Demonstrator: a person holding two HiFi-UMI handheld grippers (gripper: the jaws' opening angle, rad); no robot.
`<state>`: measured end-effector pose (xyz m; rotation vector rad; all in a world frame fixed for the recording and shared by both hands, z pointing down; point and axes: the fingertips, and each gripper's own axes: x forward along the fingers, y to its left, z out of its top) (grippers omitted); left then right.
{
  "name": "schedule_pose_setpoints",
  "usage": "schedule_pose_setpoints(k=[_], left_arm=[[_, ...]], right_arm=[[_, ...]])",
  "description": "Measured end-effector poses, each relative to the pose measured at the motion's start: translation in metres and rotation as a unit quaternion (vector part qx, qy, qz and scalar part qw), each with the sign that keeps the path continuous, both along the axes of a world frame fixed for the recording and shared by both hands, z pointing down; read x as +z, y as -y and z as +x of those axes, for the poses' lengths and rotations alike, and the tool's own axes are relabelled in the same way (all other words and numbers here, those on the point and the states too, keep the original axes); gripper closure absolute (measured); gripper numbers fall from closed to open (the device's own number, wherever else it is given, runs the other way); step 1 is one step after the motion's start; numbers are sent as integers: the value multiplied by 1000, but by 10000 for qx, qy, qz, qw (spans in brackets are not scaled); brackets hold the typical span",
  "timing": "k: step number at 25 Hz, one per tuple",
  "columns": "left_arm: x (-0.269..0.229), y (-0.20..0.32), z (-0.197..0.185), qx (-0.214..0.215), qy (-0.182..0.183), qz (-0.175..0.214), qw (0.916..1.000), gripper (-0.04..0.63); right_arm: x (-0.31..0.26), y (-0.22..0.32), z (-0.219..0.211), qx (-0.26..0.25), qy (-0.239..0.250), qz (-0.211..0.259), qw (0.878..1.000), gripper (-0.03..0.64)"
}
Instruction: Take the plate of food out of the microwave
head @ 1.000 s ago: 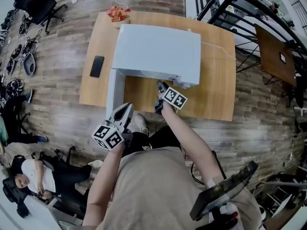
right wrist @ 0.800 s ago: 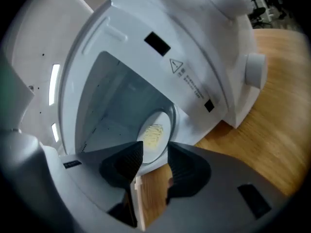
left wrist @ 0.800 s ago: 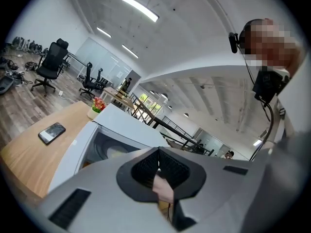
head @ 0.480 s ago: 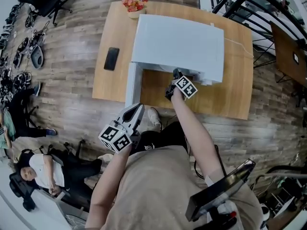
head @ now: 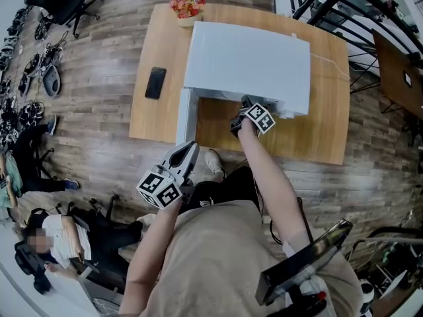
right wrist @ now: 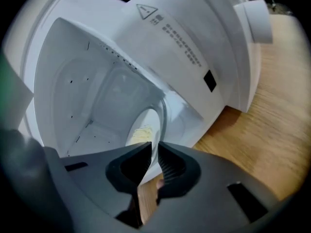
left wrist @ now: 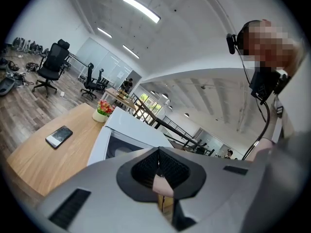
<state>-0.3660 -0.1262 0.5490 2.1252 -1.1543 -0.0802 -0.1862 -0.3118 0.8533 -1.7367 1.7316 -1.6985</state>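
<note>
The white microwave point(head: 248, 58) stands on the wooden table point(head: 310, 137) with its door point(head: 184, 121) swung open to the left. In the right gripper view a white plate point(right wrist: 146, 123) with pale yellow food point(right wrist: 140, 134) sits at the mouth of the cavity point(right wrist: 92, 96). My right gripper point(right wrist: 154, 152) is closing, and its pads pinch the plate's near rim. From the head view this gripper point(head: 242, 114) reaches into the microwave's opening and the plate is hidden. My left gripper point(head: 188, 152) hangs shut and empty in front of the table, near the door.
A black phone point(head: 155, 82) lies on the table's left part, and a pot of red flowers point(head: 186, 8) stands at the far left corner. Office chairs and gear sit on the floor to the left. A person sits at lower left point(head: 46, 243).
The right gripper moved a little further into the microwave's opening and its jaws have come together on the plate's rim. The left gripper has stayed in place over the last half second.
</note>
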Motion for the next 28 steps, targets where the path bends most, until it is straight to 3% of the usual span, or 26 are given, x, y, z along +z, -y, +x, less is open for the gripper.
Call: schedule_pose_setpoints(k=[8,18,22,28], left_arm=[[-4,9,-3,-25,-88,80,9999,591],[-4,11,11,-137,-28,12,9999,591],[-8,5,19,-321,60,-36,9995,591],[-9,3,19,-616,108,4,9980,591]], right_arm=[[-48,-22,6,35,1406,603,9882,600],[-50,-44,34,245,2078,529,9764,600],[-49,-40,29,-17,2231,534,9733,600],[-80,-56,15,-546,2851,722,9542,600]])
